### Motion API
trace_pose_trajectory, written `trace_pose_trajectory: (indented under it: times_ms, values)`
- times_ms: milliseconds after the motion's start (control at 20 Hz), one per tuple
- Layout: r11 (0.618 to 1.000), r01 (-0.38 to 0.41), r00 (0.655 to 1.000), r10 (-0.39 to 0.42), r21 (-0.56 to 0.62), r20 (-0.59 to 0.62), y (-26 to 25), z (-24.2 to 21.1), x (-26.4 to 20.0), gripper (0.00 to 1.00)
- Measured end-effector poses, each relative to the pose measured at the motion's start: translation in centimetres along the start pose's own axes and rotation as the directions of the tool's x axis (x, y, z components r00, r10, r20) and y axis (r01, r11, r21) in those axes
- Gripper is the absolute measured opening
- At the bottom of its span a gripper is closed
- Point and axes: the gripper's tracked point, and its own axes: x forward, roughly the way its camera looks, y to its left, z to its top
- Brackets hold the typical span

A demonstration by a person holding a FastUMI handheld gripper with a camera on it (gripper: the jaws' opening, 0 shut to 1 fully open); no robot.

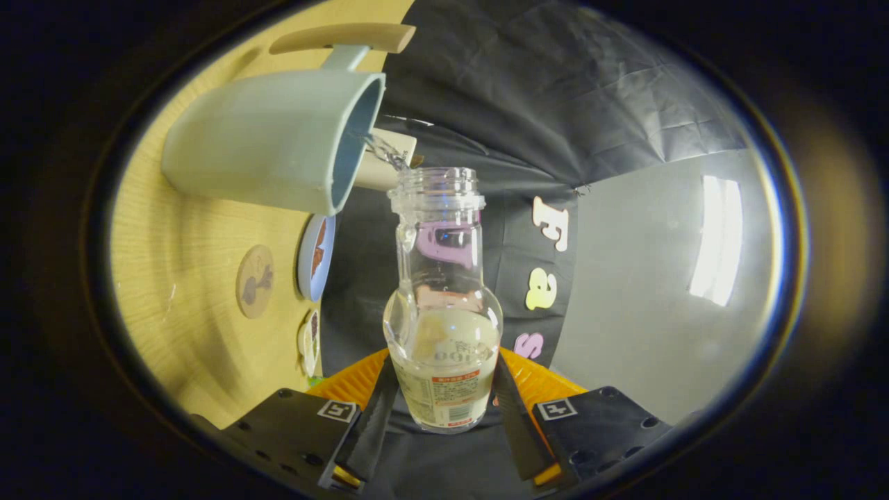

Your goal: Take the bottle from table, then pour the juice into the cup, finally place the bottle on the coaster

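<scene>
Bottle point(444, 305) sits clamped between the gripper point(444, 410) fingers, tipped, juice seemingly streaming from its mouth into the cup point(271, 139) beyond.

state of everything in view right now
bottle: uncapped, tipped toward the cup, held between the fingers, part full of pale juice
juice stream: running from the bottle mouth into the cup
cup: on the table, open, taking the juice
gripper: shut on the bottle
round coaster: bare
</scene>
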Motion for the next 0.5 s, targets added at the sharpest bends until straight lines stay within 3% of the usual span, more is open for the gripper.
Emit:
trace_pose_trajectory:
  times_ms: [500]
  values:
    - [0.998, 0.033, 0.999, -0.031, -0.051, 0.029, -0.26, 0.89, 0.16, 0.78]
